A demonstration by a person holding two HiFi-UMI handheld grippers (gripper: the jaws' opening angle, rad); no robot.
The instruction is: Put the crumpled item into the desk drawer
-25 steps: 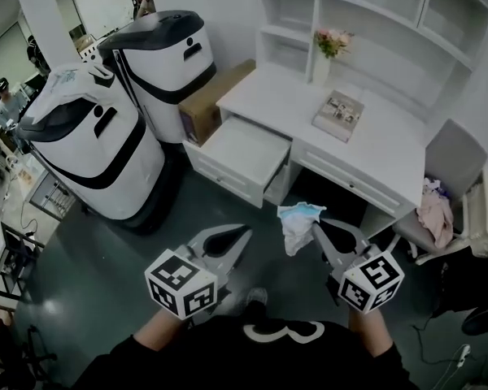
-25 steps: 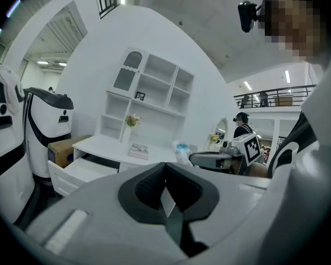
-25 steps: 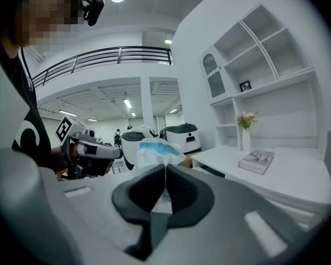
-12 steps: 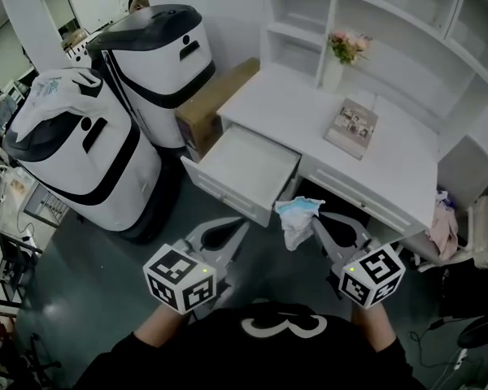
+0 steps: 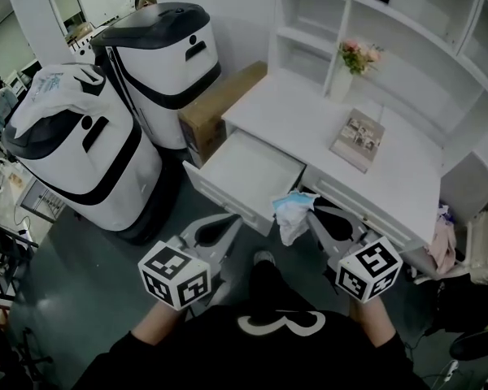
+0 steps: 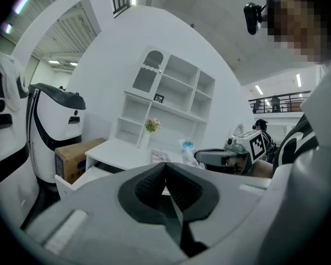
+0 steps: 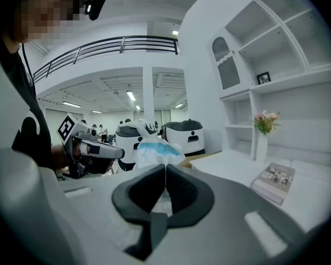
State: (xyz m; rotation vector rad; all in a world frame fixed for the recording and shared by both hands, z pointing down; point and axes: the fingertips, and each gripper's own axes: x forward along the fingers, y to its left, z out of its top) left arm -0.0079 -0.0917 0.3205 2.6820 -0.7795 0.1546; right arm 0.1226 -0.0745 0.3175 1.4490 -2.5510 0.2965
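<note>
The crumpled item is a white and light-blue wad (image 5: 292,213) that hangs from my right gripper (image 5: 311,215), shut on it, just in front of the pulled-out white desk drawer (image 5: 246,170). In the right gripper view the wad (image 7: 154,150) bulges above the closed jaw tips (image 7: 165,167). My left gripper (image 5: 232,220) is level with it on the left, near the drawer's front, shut and empty; its tips (image 6: 165,164) meet in the left gripper view, where the right gripper (image 6: 223,158) and the wad (image 6: 187,148) show beyond them.
The white desk (image 5: 407,187) carries a book (image 5: 359,139) and a flower vase (image 5: 343,78) under white shelves. Left of the drawer stand a cardboard box (image 5: 215,106) and two big white-and-black machines (image 5: 81,161). A chair with clothes (image 5: 447,246) is at the right. The floor is dark.
Both grippers have moved forward toward the desk, carrying the wad from over the dark floor up to the open drawer's front edge. Both jaws stayed shut.
</note>
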